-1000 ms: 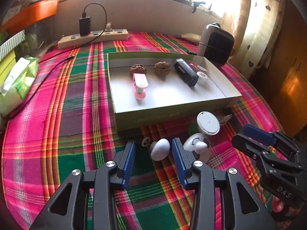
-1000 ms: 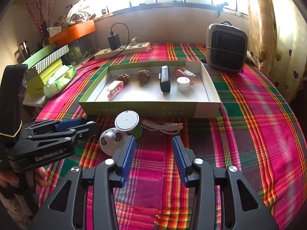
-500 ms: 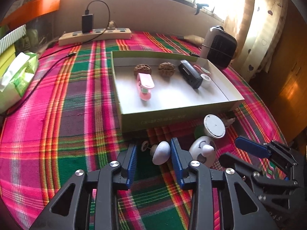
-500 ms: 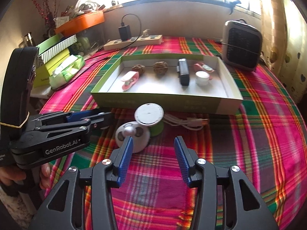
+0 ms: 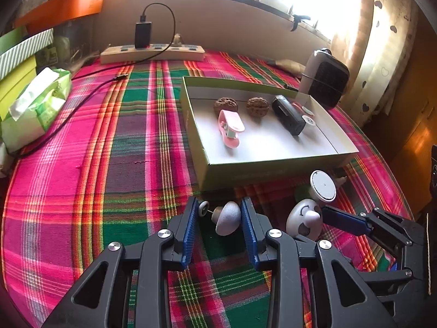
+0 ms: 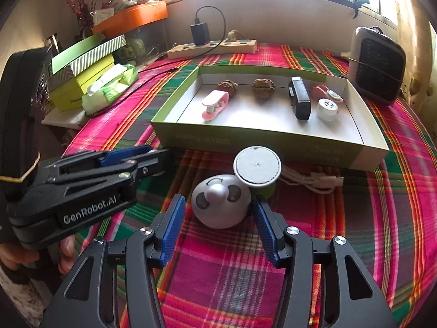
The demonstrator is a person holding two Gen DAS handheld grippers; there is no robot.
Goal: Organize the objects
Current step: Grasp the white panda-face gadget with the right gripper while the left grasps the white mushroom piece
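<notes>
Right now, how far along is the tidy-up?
Done: six items lie in the box. In hand: left gripper closing around the small mushroom-shaped piece; right gripper opening around the white dome. Left: the round disc and white cable.

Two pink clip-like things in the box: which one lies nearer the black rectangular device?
The flatter pink one at the back right, beside the black rectangular device and behind the white cap; the open-jawed pink clip lies far left.
</notes>
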